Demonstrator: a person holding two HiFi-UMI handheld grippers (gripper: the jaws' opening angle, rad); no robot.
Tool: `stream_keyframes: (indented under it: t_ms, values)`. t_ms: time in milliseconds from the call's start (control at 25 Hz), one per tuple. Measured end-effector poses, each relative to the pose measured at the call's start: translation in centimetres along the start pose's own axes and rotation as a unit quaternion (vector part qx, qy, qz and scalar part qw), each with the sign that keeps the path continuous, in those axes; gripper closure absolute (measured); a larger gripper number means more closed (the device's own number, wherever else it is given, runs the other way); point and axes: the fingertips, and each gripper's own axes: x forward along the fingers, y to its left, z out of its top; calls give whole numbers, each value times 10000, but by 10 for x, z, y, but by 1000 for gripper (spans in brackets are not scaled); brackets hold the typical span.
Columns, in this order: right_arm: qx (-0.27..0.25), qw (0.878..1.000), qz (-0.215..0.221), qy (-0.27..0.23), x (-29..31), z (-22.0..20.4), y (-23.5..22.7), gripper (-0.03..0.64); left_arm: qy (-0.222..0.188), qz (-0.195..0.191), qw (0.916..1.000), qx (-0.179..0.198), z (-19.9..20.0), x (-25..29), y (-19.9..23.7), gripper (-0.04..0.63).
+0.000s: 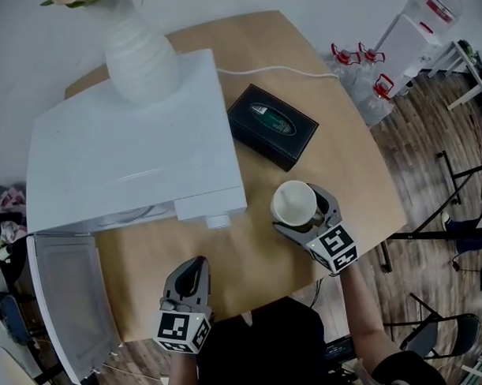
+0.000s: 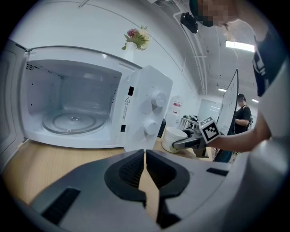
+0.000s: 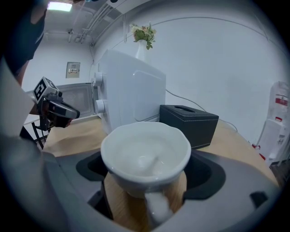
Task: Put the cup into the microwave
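Right gripper point(image 1: 307, 211) jaws clamped on the white cup point(image 3: 145, 154), right of the microwave point(image 1: 129, 152) and near the black tissue box point(image 1: 272, 125). Microwave door point(image 1: 67, 304) open. Left gripper point(image 1: 195, 268) closed to a slit, empty, over the table point(image 1: 251, 258).

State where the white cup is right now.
In the head view, the cup sits between the right gripper's jaws at the table's right side, close to the black box.
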Motion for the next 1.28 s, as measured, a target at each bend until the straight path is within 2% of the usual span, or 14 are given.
stream_keyframes:
  t_ms: [560, 840, 1280]
  values:
    - [156, 9991, -394, 66, -2, -3, -2, 137, -95, 11, 9999, 42, 9, -10, 6, 580]
    - [11, 9985, -541, 21, -14, 10, 9, 137, -154, -92, 9998, 4, 10, -15, 15, 578]
    - [201, 9960, -866, -24, -39, 35, 40, 137, -278, -270, 9992, 136, 19, -42, 28, 578]
